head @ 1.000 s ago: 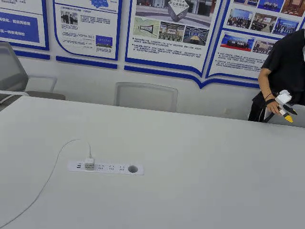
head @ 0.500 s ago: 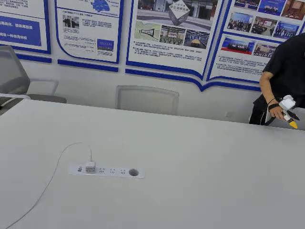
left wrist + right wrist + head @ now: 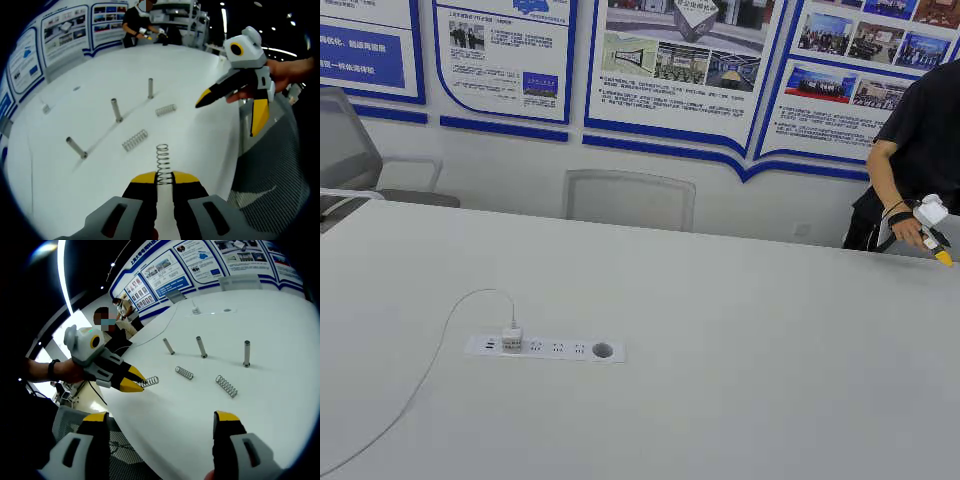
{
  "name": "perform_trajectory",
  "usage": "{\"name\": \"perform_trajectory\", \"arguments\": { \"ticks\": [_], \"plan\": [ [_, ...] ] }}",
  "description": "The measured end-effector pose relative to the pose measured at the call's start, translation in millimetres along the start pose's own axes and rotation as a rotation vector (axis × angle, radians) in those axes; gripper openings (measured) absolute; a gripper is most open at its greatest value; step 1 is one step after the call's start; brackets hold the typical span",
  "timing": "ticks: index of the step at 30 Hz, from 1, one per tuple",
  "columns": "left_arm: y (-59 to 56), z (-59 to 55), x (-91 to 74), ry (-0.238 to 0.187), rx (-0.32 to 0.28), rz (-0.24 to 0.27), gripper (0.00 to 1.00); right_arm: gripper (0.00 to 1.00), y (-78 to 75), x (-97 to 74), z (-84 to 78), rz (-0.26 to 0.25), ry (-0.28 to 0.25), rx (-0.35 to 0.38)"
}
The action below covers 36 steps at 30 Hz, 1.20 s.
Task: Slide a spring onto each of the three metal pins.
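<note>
Recorded left tongs [image 3: 164, 176] clamped on one spring [image 3: 162, 159], held over the desk [image 3: 200, 135] close to its near edge. Noted right tongs [image 3: 160, 417] spread wide, gripping nothing, at that same edge. Counted three pins [image 3: 116, 110] standing in a row farther in. Saw two loose springs [image 3: 135, 140] lying flat between the pins and the near edge.
</note>
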<state>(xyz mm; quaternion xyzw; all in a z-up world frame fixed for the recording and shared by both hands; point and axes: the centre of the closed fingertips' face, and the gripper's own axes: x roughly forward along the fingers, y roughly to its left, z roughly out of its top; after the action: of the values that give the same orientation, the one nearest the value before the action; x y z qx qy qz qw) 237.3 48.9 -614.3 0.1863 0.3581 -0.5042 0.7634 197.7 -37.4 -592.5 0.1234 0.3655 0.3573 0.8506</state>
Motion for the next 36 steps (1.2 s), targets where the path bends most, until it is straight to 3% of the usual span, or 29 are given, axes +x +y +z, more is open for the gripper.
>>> {"name": "perform_trajectory", "arguments": {
  "ticks": [7,15,20,29,36],
  "plan": [
    [-19.3,21.3,1.4,-0.021,0.067,-0.043,0.1,0.8,4.5,2.7,5.0,0.031,-0.026,0.019],
    [-43.3,37.6,5.0,-0.037,0.126,-0.09,0.1,0.66,8.1,-0.2,19.2,0.067,-0.101,0.089],
    [-53.2,46.0,5.2,-0.048,0.156,-0.109,0.1,0.57,10.9,-0.1,23.0,0.087,-0.122,0.13],
    [-58.1,55.8,3.4,-0.064,0.195,-0.126,0.1,0.39,14.0,0.0,32.8,0.12,-0.143,0.161],
    [-55.3,60.9,0.9,-0.074,0.219,-0.125,0.1,0.26,13.6,2.8,39.2,0.12,-0.14,0.142]
  ]
}}
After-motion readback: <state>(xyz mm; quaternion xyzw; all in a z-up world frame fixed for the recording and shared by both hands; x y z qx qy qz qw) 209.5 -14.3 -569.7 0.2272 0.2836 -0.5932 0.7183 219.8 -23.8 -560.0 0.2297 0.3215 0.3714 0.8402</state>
